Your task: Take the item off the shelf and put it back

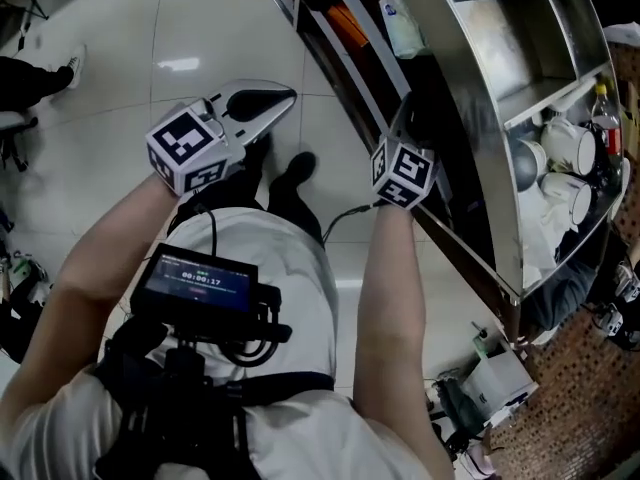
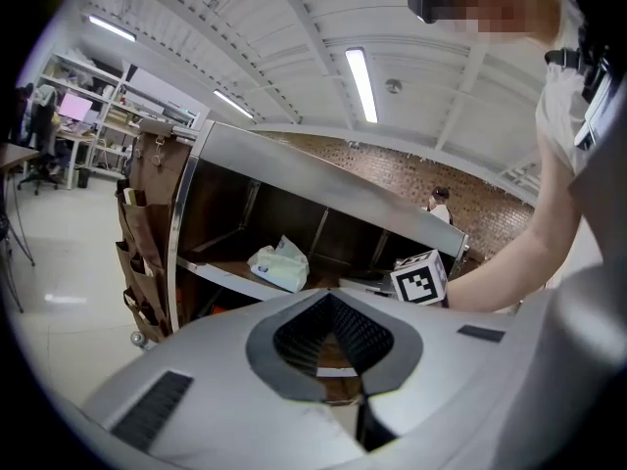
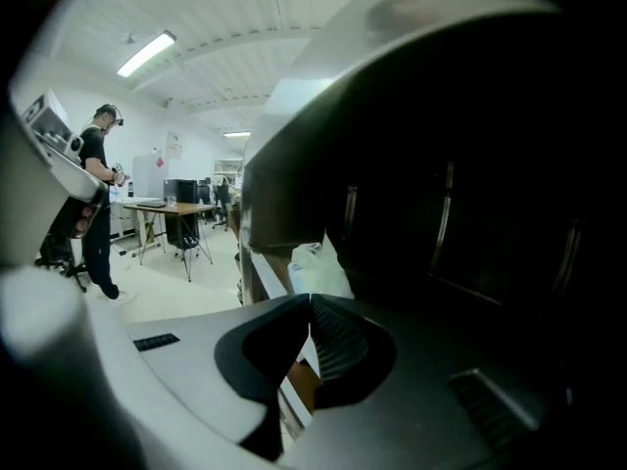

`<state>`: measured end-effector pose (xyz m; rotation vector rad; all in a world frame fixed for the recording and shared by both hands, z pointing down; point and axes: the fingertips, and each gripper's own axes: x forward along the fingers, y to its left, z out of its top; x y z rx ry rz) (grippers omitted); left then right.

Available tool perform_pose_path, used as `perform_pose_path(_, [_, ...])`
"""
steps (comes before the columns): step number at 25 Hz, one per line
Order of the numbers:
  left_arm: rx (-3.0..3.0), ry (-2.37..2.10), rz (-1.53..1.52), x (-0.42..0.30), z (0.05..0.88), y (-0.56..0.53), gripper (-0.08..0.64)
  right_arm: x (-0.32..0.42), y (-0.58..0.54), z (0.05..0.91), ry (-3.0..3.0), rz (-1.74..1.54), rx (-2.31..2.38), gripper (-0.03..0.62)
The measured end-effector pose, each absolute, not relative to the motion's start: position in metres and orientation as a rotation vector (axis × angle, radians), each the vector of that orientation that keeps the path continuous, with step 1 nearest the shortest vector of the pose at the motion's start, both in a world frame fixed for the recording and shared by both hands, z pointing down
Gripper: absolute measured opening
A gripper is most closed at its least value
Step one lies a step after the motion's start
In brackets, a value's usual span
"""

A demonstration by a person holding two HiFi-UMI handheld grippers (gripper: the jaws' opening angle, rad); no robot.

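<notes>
A white plastic packet [image 1: 401, 24] lies on a board of the steel shelf [image 1: 470, 88]. My right gripper [image 1: 408, 120] reaches into the shelf's dark bay, its marker cube [image 1: 403, 172] just outside. In the right gripper view its jaws [image 3: 309, 298] are shut with nothing between them, and the packet [image 3: 318, 265] lies just beyond the tips. My left gripper [image 1: 262, 102] hangs over the floor, away from the shelf and shut. The left gripper view shows its jaws [image 2: 329, 294] empty, with the packet [image 2: 279, 264] farther off on its board.
White mugs [image 1: 566, 146] and a bottle [image 1: 601, 108] fill another bay of the shelf. A brown pocket organiser [image 2: 139, 225] hangs on the shelf's side. A person [image 3: 94, 199] stands near desks across the tiled floor [image 1: 150, 38]. Clutter lies at the shelf's foot [image 1: 490, 383].
</notes>
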<state>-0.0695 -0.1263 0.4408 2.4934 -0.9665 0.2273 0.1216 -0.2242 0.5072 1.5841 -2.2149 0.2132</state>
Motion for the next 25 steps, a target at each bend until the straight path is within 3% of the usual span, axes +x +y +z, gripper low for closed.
perform_pose_path(25, [2.695, -0.872, 0.249, -0.034, 0.359, -0.124, 0.011, 0.064, -0.131, 0.334, -2.699, 0.263, 1.272, 0.002])
